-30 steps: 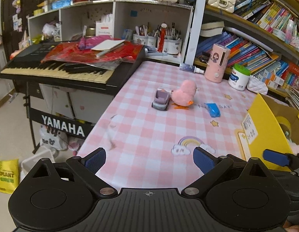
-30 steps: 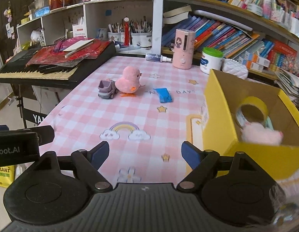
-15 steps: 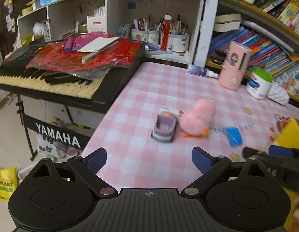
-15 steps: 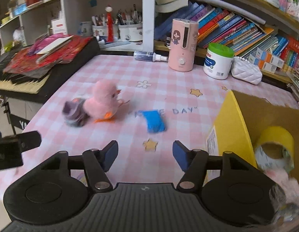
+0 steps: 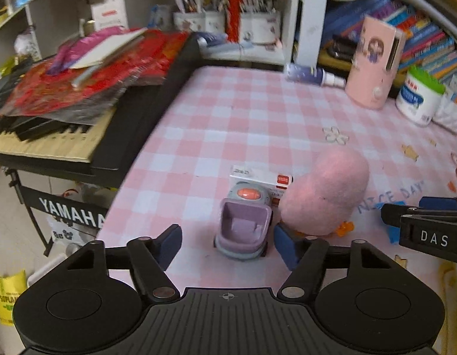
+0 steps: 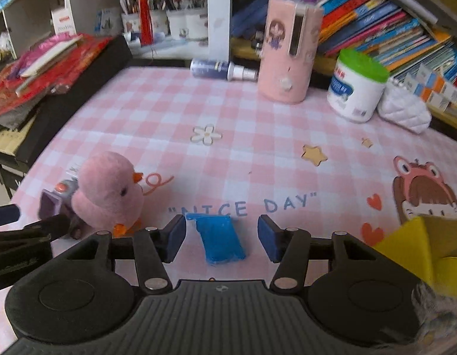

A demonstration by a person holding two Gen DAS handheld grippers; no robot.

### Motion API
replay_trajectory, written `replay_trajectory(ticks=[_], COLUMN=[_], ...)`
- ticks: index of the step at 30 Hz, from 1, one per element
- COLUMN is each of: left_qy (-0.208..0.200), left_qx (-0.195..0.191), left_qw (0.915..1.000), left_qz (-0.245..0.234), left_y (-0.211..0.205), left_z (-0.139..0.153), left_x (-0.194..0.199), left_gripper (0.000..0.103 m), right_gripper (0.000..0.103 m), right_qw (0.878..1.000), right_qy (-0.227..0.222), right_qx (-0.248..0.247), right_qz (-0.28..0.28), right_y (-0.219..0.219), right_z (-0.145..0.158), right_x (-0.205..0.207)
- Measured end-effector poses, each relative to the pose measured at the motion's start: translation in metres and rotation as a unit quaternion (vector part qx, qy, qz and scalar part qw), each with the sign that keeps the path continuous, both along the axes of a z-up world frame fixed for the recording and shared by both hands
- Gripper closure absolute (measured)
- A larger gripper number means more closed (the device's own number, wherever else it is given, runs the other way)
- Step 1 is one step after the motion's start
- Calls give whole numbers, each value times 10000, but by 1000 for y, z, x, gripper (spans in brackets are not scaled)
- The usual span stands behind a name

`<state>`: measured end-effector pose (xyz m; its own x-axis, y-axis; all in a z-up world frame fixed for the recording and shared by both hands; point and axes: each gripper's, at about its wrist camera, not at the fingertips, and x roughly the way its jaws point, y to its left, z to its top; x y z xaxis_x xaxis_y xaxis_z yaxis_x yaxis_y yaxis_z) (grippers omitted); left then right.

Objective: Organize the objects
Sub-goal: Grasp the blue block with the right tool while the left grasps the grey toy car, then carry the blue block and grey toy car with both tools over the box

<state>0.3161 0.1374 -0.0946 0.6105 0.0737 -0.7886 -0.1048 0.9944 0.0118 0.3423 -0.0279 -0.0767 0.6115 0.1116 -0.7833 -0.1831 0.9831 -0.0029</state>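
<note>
Here, a little purple toy car (image 5: pixel 243 230) sits near the left edge of the pink checked surface (image 5: pixel 243 112). The left hand-held gripper (image 5: pixel 225 244) has its two blue fingers (image 5: pixel 171 244) wide apart, one on each side of the car, and they are not touching it. A fluffy pink chick (image 5: pixel 324 192) stands just beside the car on its right, touching it. A small white box (image 5: pixel 259 179) lies right behind the car.

In the right wrist view, a flat blue packet (image 6: pixel 219 238) lies on the surface just below the words "NICE DAY". The right hand-held gripper (image 6: pixel 222 238) also has its fingers apart, with the blue packet between them and a gap on each side. The chick (image 6: pixel 108 192) is to the left of the packet, near it but not touching.

A yellow box (image 6: pixel 417 245) shows at the right edge of the surface. Along the back edge stand a tall pink can (image 6: pixel 289 48) and a white tub with a green lid (image 6: pixel 357 85), with a small bottle (image 6: pixel 221 69) lying on its side. A black keyboard (image 5: pixel 89 124) stands beside the left edge, covered with red papers (image 5: pixel 80 80)
</note>
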Motion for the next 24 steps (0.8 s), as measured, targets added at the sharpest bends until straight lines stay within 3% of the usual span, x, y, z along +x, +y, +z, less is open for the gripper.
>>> replay_trajectory(ticks=[7, 11, 13, 14, 15, 24], left_qy=[83, 0, -7, -14, -23, -326], left_qx=[22, 12, -3, -22, -36, -394], left_qw=[9998, 9996, 9997, 9997, 9998, 9987], left_qz=[-179, -268, -263, -244, -203, -11], left_y=[-2, -4, -4, -4, -2, 9], left_z=[-14, -13, -12, -12, -11, 23], left_x=[17, 19, 19, 18, 16, -28], left_gripper=[45, 62, 62, 62, 62, 62], right_gripper=[58, 61, 62, 72, 74, 76], right_qw=[9996, 9993, 9992, 9992, 9992, 9988], right_qy=[208, 318, 327, 319, 319, 67], right_qx=[-42, 116, 157, 161, 167, 344], right_qz=[180, 143, 145, 163, 182, 328], right_y=[6, 4, 3, 4, 4, 4], right_z=[-15, -20, -21, -21, -21, -1], right_x=[18, 21, 21, 20, 20, -6])
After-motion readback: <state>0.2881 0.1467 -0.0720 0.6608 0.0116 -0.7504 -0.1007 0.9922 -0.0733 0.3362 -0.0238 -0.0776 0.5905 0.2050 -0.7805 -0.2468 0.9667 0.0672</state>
